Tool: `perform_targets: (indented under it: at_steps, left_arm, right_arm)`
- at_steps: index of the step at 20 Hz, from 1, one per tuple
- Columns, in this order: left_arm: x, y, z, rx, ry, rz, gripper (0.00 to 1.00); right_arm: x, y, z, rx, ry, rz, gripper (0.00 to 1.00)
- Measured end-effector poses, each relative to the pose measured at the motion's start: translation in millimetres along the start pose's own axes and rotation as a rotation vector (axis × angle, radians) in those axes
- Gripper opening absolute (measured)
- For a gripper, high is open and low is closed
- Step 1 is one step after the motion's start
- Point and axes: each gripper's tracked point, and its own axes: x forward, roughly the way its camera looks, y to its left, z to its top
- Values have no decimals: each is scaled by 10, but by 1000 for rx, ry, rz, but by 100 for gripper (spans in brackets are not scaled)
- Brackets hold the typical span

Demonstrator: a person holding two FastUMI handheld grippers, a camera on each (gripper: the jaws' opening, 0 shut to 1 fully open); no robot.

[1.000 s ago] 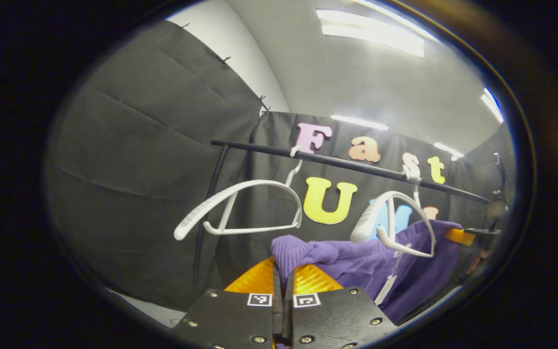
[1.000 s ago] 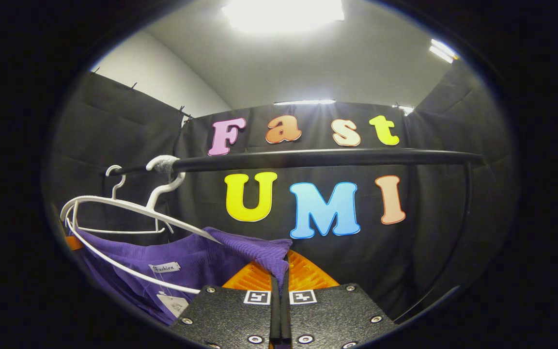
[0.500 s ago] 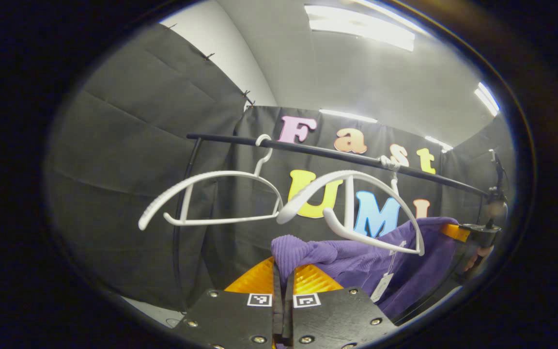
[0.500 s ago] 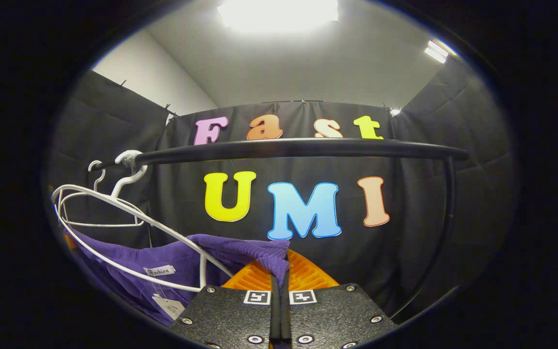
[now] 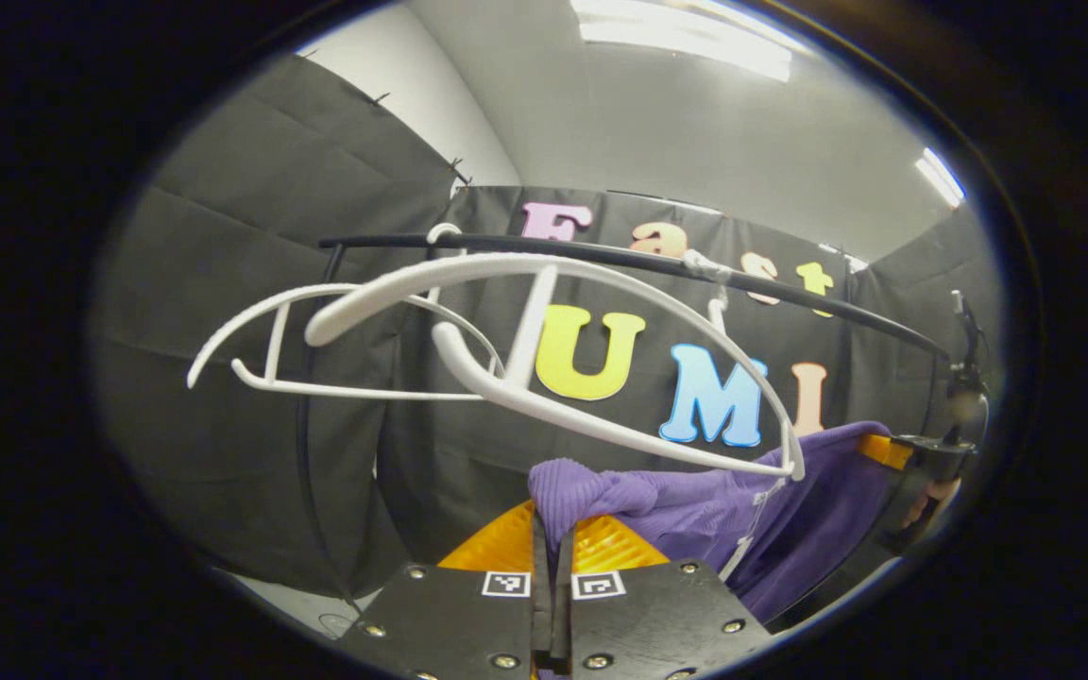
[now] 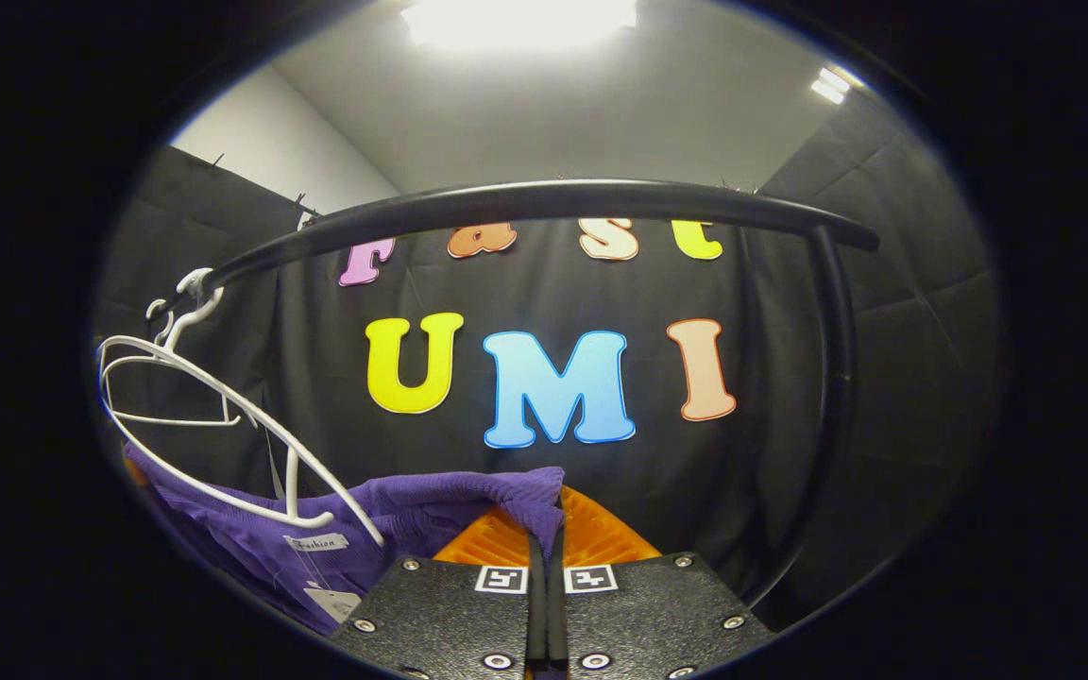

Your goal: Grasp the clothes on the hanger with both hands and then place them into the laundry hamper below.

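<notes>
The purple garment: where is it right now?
The purple garment stretches between both grippers, each shut on one end, just below the nearer white hanger; the right gripper view shows it low left.

Bright ceiling light panels [image 6: 518, 19] overhead light the booth evenly; in the right gripper view 1 panel glares to pure white. The fisheye lenses bow the black rail [image 6: 544, 203] into an arch and smear the edges. Centers stay sharp, and shadows are soft and faint.
</notes>
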Motion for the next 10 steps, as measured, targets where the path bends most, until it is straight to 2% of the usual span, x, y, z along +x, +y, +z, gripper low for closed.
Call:
perform_targets:
  at_steps: [6, 10]
  left_arm:
    - [-50, -189, -335, -19, 64, 66, 1]
    - [-188, -302, -423, -20, 94, 72, 1]
  right_arm:
    - [13, -205, -373, 14, 70, 49, 0]
    - [-168, -315, -551, 47, 110, 59, 0]
